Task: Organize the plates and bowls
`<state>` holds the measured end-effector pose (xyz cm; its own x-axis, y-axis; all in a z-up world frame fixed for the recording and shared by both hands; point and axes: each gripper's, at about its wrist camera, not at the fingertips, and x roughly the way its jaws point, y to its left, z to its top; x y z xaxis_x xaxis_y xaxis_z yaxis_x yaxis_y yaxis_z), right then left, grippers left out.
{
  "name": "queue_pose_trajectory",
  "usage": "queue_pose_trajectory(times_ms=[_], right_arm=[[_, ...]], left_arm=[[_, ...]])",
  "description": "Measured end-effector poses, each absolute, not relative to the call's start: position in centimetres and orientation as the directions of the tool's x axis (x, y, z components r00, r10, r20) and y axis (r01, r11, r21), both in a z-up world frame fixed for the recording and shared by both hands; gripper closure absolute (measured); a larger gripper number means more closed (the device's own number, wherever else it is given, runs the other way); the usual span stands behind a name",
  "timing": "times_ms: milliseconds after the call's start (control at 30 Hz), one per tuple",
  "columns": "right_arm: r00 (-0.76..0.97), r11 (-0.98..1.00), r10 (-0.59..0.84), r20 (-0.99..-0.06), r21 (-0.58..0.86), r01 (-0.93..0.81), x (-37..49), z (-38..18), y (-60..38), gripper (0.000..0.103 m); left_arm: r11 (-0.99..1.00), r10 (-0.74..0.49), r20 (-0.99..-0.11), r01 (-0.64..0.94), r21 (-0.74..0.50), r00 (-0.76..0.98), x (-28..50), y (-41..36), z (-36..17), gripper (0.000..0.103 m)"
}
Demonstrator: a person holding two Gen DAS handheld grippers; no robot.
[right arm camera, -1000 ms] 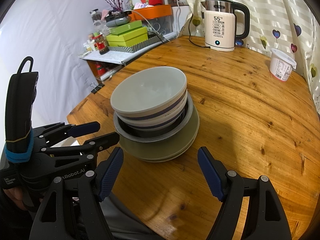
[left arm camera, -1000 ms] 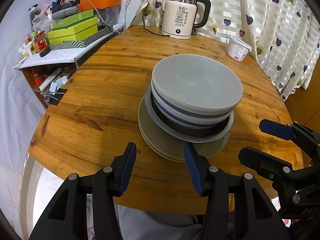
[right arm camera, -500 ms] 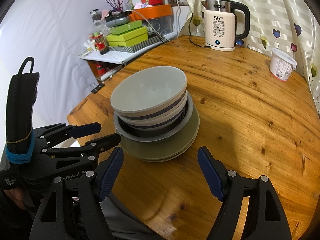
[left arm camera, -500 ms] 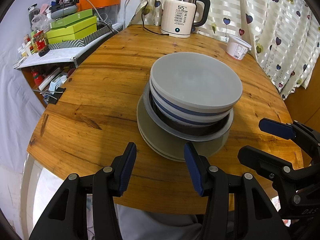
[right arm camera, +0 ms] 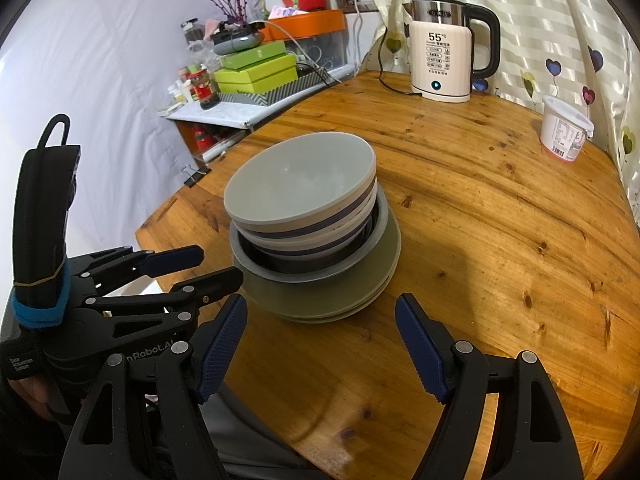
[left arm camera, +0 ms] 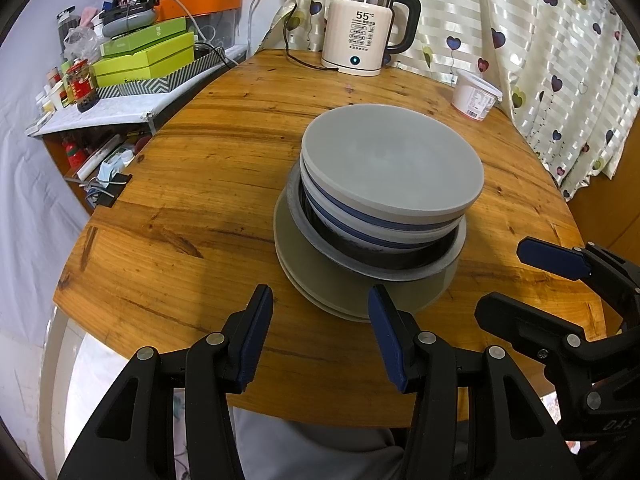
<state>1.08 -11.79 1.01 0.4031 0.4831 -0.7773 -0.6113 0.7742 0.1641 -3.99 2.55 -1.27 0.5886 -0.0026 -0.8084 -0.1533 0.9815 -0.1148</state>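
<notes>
One stack stands on the round wooden table [left arm camera: 200,184]. Its top is a grey bowl with a blue band [left arm camera: 390,168], nested in another banded bowl, inside a dark bowl with a grey rim [left arm camera: 384,266], on olive plates [left arm camera: 316,276]. The stack shows in the right wrist view too: grey bowl [right arm camera: 300,180], plates [right arm camera: 320,300]. My left gripper [left arm camera: 320,320] is open and empty at the near table edge, just short of the plates. My right gripper [right arm camera: 320,334] is open and empty, in front of the stack, and shows in the left wrist view [left arm camera: 516,276].
A white electric kettle [left arm camera: 362,34] with a cord stands at the table's far side. A white tub [left arm camera: 474,94] sits at the far right near the heart-print curtain. A cluttered shelf with green boxes [left arm camera: 148,60] stands left of the table.
Both grippers have hardly moved. The left view has shifted slightly, so the stack sits a touch further left and higher in frame. The stack is unchanged.
</notes>
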Motion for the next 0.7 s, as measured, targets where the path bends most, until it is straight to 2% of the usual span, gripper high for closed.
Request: queue_pose_trajectory(times_ms=[700], right_arm=[[0.403, 0.774, 0.484, -0.777, 0.165, -0.611, 1.03, 0.97, -11.82, 0.026]], left_arm=[[0.981, 0.0, -0.811, -0.156, -0.112, 0.585, -3.99, 2.78, -1.37, 0.052]])
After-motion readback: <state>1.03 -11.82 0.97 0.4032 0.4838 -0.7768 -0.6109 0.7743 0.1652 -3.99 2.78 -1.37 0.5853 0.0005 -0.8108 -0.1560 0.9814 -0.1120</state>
